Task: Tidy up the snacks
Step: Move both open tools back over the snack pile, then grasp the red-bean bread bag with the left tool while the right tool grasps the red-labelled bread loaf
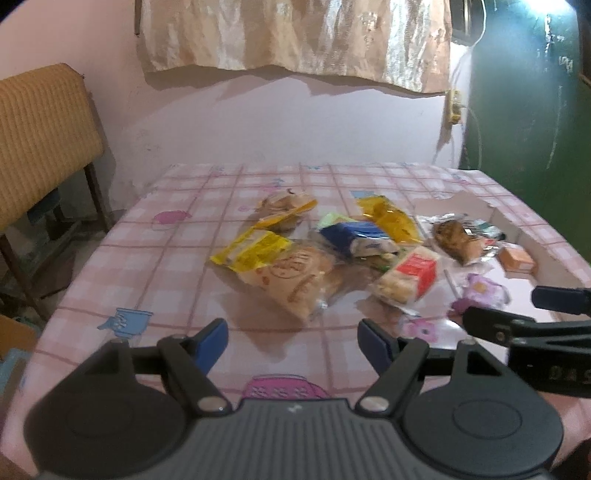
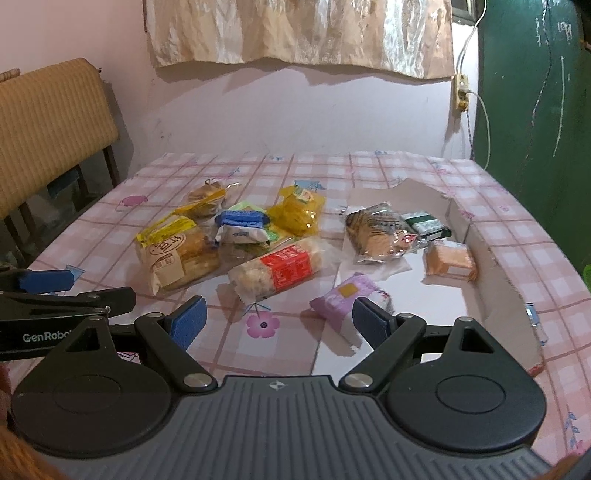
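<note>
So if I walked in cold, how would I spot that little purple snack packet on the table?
Start at the table with the pink checked cloth and find the torn patch on its right side, where bare white shows. The purple packet lies at the near edge of that patch, closest to the right gripper. It is the only lilac wrapper; its neighbours are orange, red and clear.

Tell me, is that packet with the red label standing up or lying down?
Lying down: the red-label packet rests lengthwise on the tablecloth.

We list: pink wall (image 2: 295, 110); beige curtain (image 2: 303, 33) hanging at top; green door (image 2: 535, 92) at right, with socket (image 2: 461, 92) and white cord beside it; ribbed tan chair (image 2: 48, 129) at left; table under pink checked cloth (image 2: 517, 229), torn at right.
</note>
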